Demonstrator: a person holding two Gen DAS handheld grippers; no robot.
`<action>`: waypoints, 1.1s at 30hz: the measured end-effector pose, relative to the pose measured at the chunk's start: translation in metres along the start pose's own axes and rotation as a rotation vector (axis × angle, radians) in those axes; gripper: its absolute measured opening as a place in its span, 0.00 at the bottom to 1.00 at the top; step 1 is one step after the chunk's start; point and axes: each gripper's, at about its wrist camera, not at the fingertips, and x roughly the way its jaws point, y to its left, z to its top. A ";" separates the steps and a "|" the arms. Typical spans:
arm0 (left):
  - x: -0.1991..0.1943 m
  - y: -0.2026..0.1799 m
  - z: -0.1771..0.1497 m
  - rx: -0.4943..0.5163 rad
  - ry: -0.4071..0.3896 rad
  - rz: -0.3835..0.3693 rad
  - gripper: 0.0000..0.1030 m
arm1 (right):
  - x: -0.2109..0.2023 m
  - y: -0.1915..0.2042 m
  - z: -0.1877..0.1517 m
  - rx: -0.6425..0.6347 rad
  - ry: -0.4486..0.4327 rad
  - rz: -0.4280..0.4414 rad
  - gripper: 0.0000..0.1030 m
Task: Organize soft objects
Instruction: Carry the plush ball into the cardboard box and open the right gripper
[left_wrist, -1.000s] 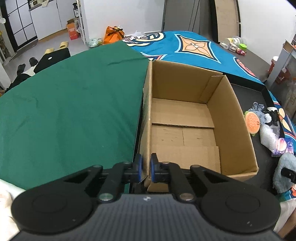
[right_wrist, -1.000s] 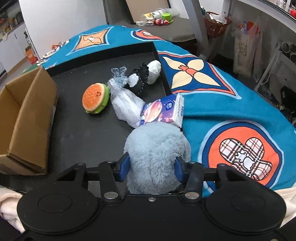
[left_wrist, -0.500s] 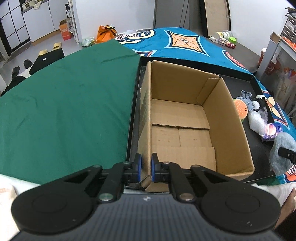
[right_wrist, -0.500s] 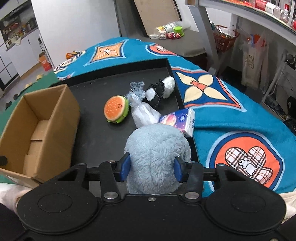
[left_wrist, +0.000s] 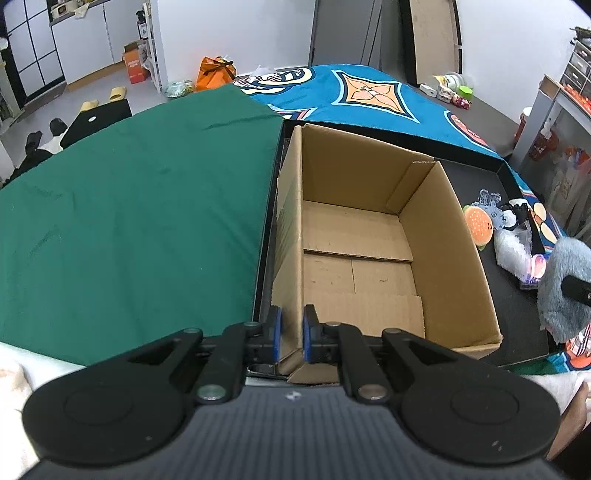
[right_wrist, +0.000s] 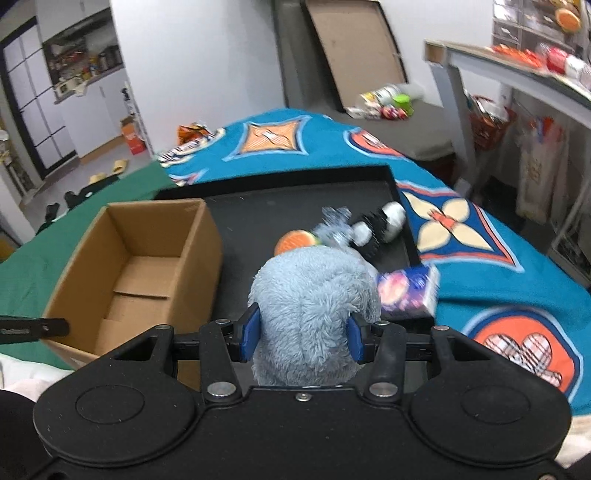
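The right gripper (right_wrist: 302, 339) is squeezing a grey-blue plush toy (right_wrist: 314, 310) between its blue-padded fingers (right_wrist: 250, 334), the fur bulging up and forward past them; the toy is being held in the air above the near edge of the black tray (right_wrist: 258, 210), just right of the cardboard box (right_wrist: 122, 258). The left gripper (left_wrist: 290, 334) is pinching the box's near-left corner, its fingers (left_wrist: 275, 334) clamping the cardboard wall from either side and steadying the box. The box is sitting at the tray's left end, open-topped, and nothing is showing inside it but its bottom flaps.

Further out, toward the tray's right side, other soft things are lying close together: a burger-shaped plush (left_wrist: 478, 226), a pale blue plush (left_wrist: 493, 206), a black-and-white toy (right_wrist: 380, 223) and a packet of tissues (right_wrist: 408, 291) at the right rim.

The step in hand looks like carrying the first toy to the box. The next move is calling for a leftward sweep over the box's right wall, then parting the fingers once the toy is hanging above the opening, while the left grip is keeping the box from sliding.
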 end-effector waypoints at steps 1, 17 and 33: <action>0.001 0.001 0.000 -0.005 -0.002 -0.002 0.10 | -0.001 0.004 0.002 -0.009 -0.009 0.008 0.44; 0.003 0.014 -0.003 -0.062 -0.015 -0.030 0.10 | -0.013 0.069 0.033 -0.128 -0.075 0.089 0.44; 0.007 0.027 -0.005 -0.093 -0.025 -0.076 0.11 | 0.002 0.135 0.038 -0.241 -0.066 0.178 0.45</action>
